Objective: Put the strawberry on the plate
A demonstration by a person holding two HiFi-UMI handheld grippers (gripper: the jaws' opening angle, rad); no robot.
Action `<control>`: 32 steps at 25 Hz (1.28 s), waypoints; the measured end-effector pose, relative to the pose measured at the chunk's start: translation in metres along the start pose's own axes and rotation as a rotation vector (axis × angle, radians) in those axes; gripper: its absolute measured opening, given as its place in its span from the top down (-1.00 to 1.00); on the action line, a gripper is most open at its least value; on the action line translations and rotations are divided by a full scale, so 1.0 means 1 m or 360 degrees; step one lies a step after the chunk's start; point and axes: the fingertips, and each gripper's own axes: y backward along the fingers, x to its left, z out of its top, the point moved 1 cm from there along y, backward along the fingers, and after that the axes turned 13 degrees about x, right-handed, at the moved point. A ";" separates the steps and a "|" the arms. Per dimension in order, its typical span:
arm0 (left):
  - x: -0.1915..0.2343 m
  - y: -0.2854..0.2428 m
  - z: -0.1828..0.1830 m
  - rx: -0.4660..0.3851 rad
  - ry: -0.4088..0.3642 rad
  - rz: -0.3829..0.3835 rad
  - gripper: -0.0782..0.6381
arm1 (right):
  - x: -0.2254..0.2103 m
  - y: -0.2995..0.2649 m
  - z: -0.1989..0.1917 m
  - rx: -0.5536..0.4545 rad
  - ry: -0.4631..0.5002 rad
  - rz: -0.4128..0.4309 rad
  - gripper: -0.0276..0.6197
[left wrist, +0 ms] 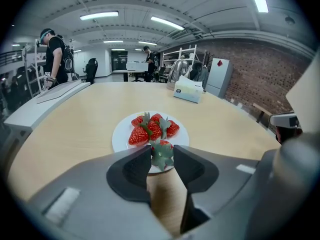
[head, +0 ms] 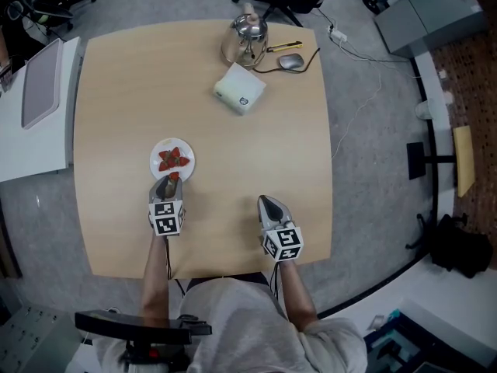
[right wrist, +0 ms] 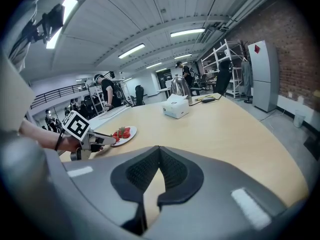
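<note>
Grey plastic jaws of the left gripper [left wrist: 161, 154] are pinching one strawberry [left wrist: 163, 145] by its leafy end, and the red tip is pointing away toward the plate [left wrist: 120, 134]. The strawberry is hanging at the near rim of the plate, just beside the other strawberries [left wrist: 150, 126] that are lying in the middle. No view is showing whether it is already touching the plate. The right gripper [right wrist: 157, 156] is hovering over the bare table [head: 233, 231], well apart from the plate, with its jaws pressed together on nothing. Several faults are looking possible from this position. The strawberry is sitting over the rim and not over the centre, so a release here is likely leaving it balancing on the edge or rolling off onto the table. The jaws are bearing partly on the leaves, so the fruit may be slipping out early. A harder squeeze to correct this is risking bruised flesh. A further push forward is risking a knock against the other strawberries or a shove to the light plate across the smooth wood. As for writing, none is reading clearly in any view. The cube [head: 165, 217] on each gripper is carrying black-and-white square markers, not text. The white box [head: 240, 88] next to the kettle [head: 247, 36] is showing only a small round mark, too small to make out.
</note>
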 end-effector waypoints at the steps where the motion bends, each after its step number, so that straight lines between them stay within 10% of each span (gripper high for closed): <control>1: 0.000 -0.001 0.001 -0.0001 0.0004 -0.0003 0.33 | -0.001 -0.001 0.000 0.0003 -0.0001 -0.0001 0.90; 17: -0.003 0.011 0.007 -0.0055 0.0047 -0.0044 0.25 | 0.003 -0.003 0.004 -0.0012 0.0016 0.0017 0.90; 32: -0.014 0.111 0.008 -0.0346 0.0007 -0.0037 0.63 | 0.040 0.018 0.007 -0.0107 0.0099 0.0073 0.90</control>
